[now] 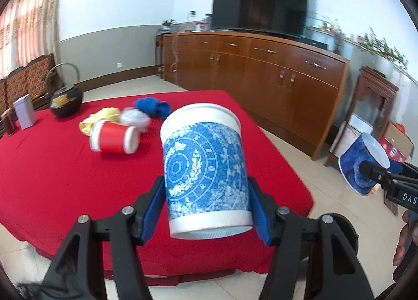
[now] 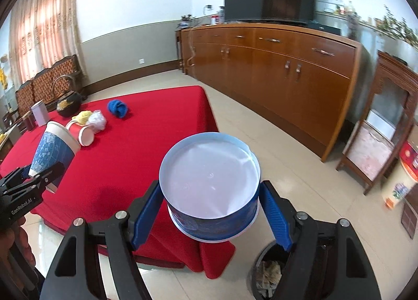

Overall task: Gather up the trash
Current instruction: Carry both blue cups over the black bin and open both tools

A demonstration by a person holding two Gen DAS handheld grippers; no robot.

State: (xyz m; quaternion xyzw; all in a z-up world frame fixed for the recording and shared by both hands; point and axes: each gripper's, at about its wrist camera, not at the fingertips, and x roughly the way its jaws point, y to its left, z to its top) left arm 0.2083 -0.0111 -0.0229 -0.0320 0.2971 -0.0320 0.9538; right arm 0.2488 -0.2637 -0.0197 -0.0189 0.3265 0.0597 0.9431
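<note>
The left gripper (image 1: pixel 207 195) has its jaws clamped on the sides of a tall blue-patterned cup (image 1: pixel 205 166), held tilted above the near edge of the bench (image 1: pixel 52 174), which is draped in red cloth. The right gripper (image 2: pixel 210 208) has its jaws set wide around a shallow blue bowl (image 2: pixel 210 190) with a white inside, gripping it by the sides; the bowl is off the bench, over the tiled floor, and a dark bin (image 2: pixel 269 271) with crumpled paper in it stands on the floor just below and beside it. On the bench lie a red cup (image 1: pixel 113 139) on its side, with a yellow cloth (image 1: pixel 103 116), a clear plastic wad (image 1: pixel 134 118) and a blue cloth (image 1: pixel 151 106) close behind it. At the far end stand a black kettle (image 1: pixel 65 101) and a grey tin (image 1: pixel 24 114). Each wrist view shows the other gripper at its edge, with its load.
</note>
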